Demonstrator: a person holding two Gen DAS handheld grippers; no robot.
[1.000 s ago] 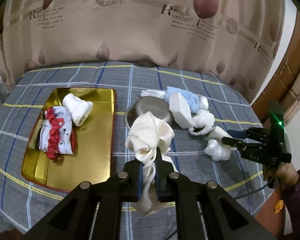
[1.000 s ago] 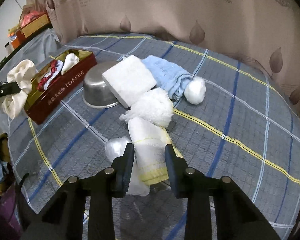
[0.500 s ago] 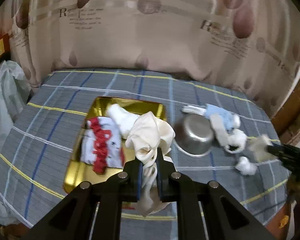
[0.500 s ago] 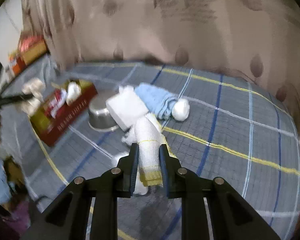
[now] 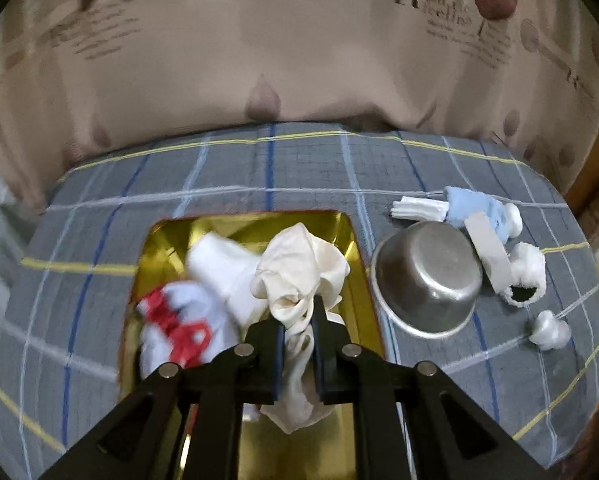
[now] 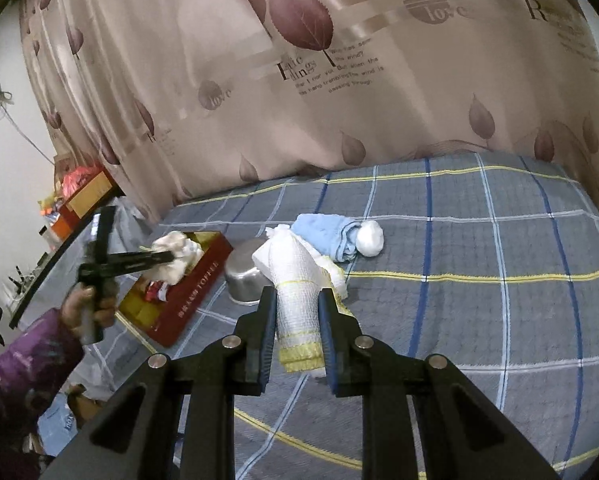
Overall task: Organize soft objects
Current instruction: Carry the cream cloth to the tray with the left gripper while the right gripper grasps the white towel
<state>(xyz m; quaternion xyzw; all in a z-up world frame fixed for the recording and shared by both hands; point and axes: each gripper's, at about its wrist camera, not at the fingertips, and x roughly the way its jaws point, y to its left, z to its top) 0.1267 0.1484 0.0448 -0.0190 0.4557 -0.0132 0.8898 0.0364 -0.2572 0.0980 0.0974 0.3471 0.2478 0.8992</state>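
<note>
- Left gripper [image 5: 297, 312] — fingers clamped on a crumpled cream cloth [image 5: 299, 272], which hangs above the gold tin [image 5: 167, 236]; in the right wrist view the same gripper [image 6: 167, 256] is seen from the side, gripped by a hand [image 6: 85, 308] in a purple sleeve [image 6: 23, 364].
- Gold tin — open, resting on the checked bedspread [image 5: 299, 168]; inside lie a white sock [image 5: 223, 268] and a white-and-red garment [image 5: 179, 324], both blurred.
- Right gripper [image 6: 297, 300] — fingers pressed on a rolled white towel with a yellow edge [image 6: 295, 288], held clear of the bedspread.
- Steel bowl [image 5: 427, 276] — upside down, just beside the tin.
- Remaining soft items — a blue cloth [image 5: 471, 208], a fluffy white sock [image 5: 527, 272] and a small white ball [image 5: 549, 330] lie near the bowl.
</note>
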